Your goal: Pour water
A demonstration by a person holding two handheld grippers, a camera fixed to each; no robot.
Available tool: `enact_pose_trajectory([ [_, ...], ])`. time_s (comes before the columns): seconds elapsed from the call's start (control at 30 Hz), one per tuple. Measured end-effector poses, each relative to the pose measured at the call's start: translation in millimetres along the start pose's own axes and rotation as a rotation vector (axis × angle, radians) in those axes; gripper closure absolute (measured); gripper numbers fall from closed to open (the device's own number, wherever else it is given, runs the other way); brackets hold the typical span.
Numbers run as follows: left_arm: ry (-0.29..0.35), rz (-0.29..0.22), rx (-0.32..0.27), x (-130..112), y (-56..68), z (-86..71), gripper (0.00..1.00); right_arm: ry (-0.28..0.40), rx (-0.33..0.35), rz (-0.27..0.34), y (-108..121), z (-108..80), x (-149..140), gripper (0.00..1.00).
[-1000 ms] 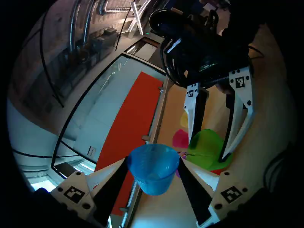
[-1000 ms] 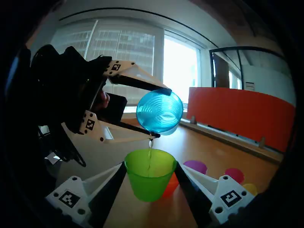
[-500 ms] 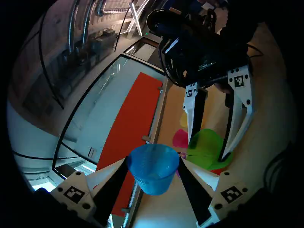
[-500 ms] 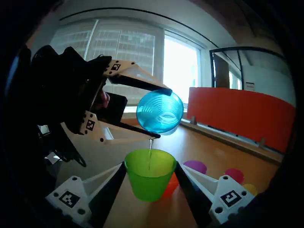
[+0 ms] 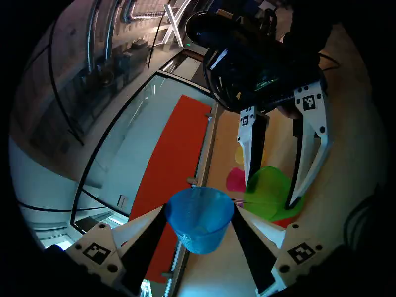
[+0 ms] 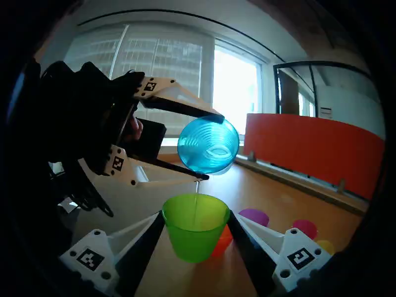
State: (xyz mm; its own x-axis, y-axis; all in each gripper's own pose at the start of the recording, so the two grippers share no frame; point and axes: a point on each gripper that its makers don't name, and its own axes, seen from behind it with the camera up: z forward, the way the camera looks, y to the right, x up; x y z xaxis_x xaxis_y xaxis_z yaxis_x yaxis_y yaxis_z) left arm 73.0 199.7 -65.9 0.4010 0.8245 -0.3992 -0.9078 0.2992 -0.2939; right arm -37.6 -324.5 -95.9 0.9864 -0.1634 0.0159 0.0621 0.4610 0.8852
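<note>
Water [image 6: 196, 192] runs thinly from tilted blue cup [image 6: 208, 146], pinched in my left tool [image 5: 199, 214], into green cup [image 6: 194, 237] pinched in my right tool [image 6: 195, 218], above tabletop [image 6: 277, 198].

translucent blue plastic cup [image 6: 208, 146]: concentric ridges. translucent lime-green plastic cup [image 6: 194, 232]. purple cup [image 6: 255, 216], magenta cup [image 6: 305, 227], yellow cup [image 6: 325, 245]. light-wood table [image 6: 277, 195]. right hand-held gripper [image 6: 195, 215], left hand-held gripper [image 5: 199, 210]: white and black, black-and-white square markers. orange-red partition panel [image 6: 317, 148].

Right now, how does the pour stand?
Left gripper shut on tilted blue cup. Right gripper shut on upright green cup below. Water stream entering it. Purple cup behind, clear of pour.
</note>
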Motion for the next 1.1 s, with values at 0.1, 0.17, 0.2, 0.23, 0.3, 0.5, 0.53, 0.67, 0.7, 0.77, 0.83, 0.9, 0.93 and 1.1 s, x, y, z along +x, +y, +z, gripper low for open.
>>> enact_pose_trajectory([
  [0.1,0.001,0.001,-0.002,0.4,1.0,0.2,0.12,0.001,0.0,0.001,0.2,-0.1,-0.3,0.06],
  [0.17,0.001,0.0,-0.001,0.6,1.3,0.3,0.12,0.0,0.0,0.001,0.1,-0.3,-0.5,0.06],
  [0.2,0.001,0.001,0.0,0.8,1.3,0.3,0.12,0.0,-0.001,0.001,0.1,-0.4,-0.5,0.06],
  [0.23,0.002,0.002,0.002,1.1,1.3,0.3,0.12,0.0,-0.001,0.001,0.2,-0.5,-0.5,0.06],
  [0.3,0.002,0.004,0.003,1.3,1.4,0.4,0.12,-0.001,-0.002,0.001,0.4,-0.6,-0.5,0.06],
  [0.5,0.001,0.017,0.007,0.9,0.9,0.5,0.12,0.001,-0.003,0.001,0.9,0.0,-0.3,0.06],
  [0.53,0.001,0.019,0.007,0.9,1.0,0.6,0.12,0.001,-0.002,0.002,0.7,0.1,-0.2,0.06],
  [0.67,0.0,0.023,0.008,1.1,1.4,1.3,0.11,0.001,-0.002,0.001,0.3,0.9,-0.6,0.06],
  [0.7,0.0,0.023,0.008,1.2,1.5,1.4,0.11,0.0,-0.001,0.001,0.2,1.0,-0.6,0.06],
  [0.77,0.001,0.022,0.008,1.5,1.5,1.6,0.12,0.0,-0.001,0.001,-0.1,1.0,-0.6,0.06],
  [0.83,0.0,0.026,0.009,1.5,1.3,1.6,0.12,0.001,-0.002,0.002,0.1,0.9,-0.6,0.06],
  [0.9,0.0,0.029,0.01,1.6,0.9,1.6,0.12,0.001,-0.003,0.003,0.3,0.7,-0.8,0.06],
  [0.93,0.0,0.032,0.011,1.7,0.7,1.5,0.12,0.002,-0.003,0.003,0.4,0.6,-1.0,0.06],
  [1.1,0.002,0.037,0.013,2.4,0.0,1.8,0.11,0.001,-0.004,0.003,0.7,0.2,-1.9,0.06],
])
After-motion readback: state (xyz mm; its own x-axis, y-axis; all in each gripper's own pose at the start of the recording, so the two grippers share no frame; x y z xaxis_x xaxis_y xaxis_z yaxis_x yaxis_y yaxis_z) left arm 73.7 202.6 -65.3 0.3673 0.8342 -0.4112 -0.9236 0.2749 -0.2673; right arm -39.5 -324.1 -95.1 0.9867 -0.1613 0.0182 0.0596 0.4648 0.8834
